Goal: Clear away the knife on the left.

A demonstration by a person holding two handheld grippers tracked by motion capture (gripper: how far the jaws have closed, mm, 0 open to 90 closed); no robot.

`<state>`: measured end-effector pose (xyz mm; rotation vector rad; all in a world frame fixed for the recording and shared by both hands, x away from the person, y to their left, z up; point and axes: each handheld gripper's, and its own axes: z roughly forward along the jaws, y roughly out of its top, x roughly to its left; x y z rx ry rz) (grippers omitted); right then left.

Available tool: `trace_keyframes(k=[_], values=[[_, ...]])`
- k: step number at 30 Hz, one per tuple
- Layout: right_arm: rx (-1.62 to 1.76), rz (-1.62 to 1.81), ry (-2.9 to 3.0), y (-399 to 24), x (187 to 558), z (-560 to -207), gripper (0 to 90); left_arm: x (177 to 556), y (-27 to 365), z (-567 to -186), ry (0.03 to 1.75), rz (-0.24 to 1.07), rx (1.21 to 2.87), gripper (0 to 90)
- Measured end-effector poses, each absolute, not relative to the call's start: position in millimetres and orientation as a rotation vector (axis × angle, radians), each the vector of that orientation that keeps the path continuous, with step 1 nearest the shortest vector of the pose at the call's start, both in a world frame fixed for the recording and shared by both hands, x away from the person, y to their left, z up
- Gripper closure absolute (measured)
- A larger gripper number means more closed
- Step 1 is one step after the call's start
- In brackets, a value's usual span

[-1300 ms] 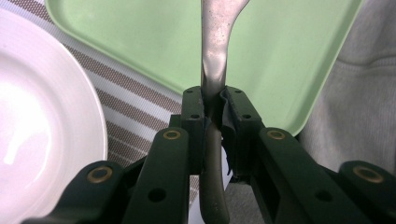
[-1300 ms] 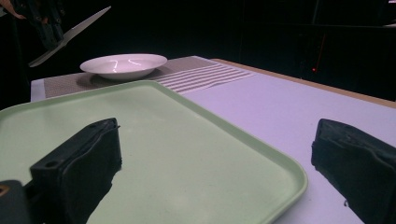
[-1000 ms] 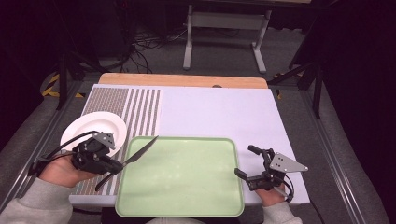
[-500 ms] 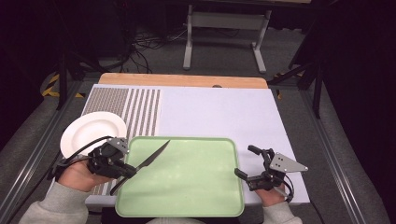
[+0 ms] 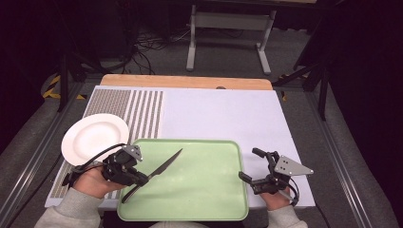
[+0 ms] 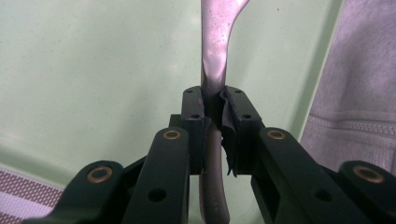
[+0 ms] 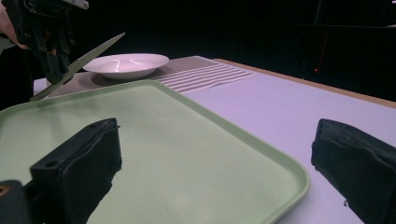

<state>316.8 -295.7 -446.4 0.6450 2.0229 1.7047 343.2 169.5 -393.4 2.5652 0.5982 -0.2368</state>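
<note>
Clearly the knife (image 5: 157,172) is a stiff metal thing, thin and smooth, so I judge it light but slippery, and it can turn between the pads if held loosely; the best place to hold it is the handle, near the middle, away from the toothed blade. The left gripper (image 5: 138,179) does so: its jaws are closed tight on the handle (image 6: 214,100), which passes straight between the two pads, and the blade points away, up and over the green tray (image 5: 209,190). The knife hangs above the left part of the tray, tilted, not touching it. The right gripper (image 5: 252,166) waits at the right edge of the tray with jaws wide and nothing between them. The white plate (image 5: 92,137) lies just left of the tray.
</note>
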Motion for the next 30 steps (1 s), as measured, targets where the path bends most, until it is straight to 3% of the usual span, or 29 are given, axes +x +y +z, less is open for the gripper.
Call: trace_keyframes(k=[30], values=[[0.644,1.712,2.026,-295.6,317.2,-446.8,2.3,344.6,146.4,-419.1,0.688,-0.292,2.682,80.1]])
